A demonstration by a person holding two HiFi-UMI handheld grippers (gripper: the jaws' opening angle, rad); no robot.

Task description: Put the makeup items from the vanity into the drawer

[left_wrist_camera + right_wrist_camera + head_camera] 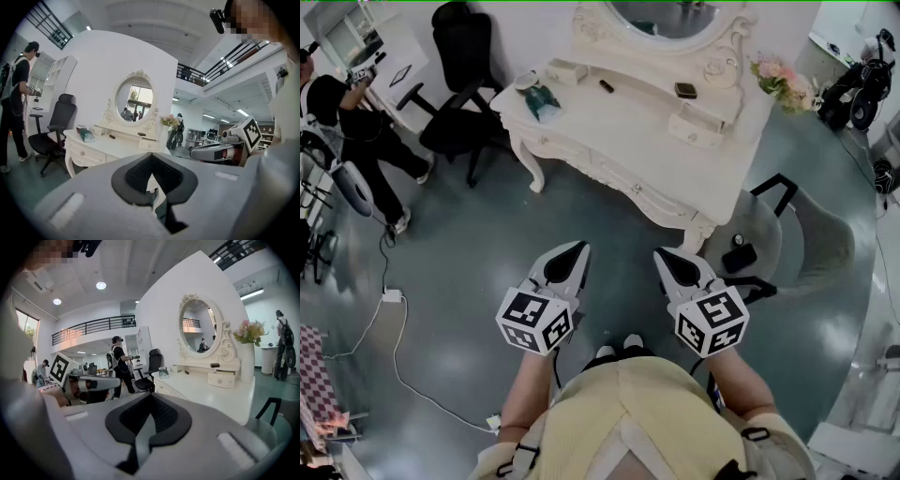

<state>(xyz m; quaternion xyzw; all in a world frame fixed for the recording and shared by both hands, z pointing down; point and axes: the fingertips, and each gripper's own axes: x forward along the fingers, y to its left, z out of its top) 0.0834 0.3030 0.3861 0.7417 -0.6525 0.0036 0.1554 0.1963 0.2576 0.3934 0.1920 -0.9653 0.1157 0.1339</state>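
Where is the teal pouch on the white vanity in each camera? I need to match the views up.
Head view: teal pouch upper centre-left, on the left end of the white vanity.
Left gripper view: left of centre, on the tabletop's left end, below-left of the mirror.
Right gripper view: near centre, at the tabletop's far end, left of the mirror.
Shared landmark: the oval mirror in its carved white frame.

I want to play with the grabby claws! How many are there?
2. The left gripper is low left in the head view, the right gripper beside it, both pointing toward the white vanity. No others show.
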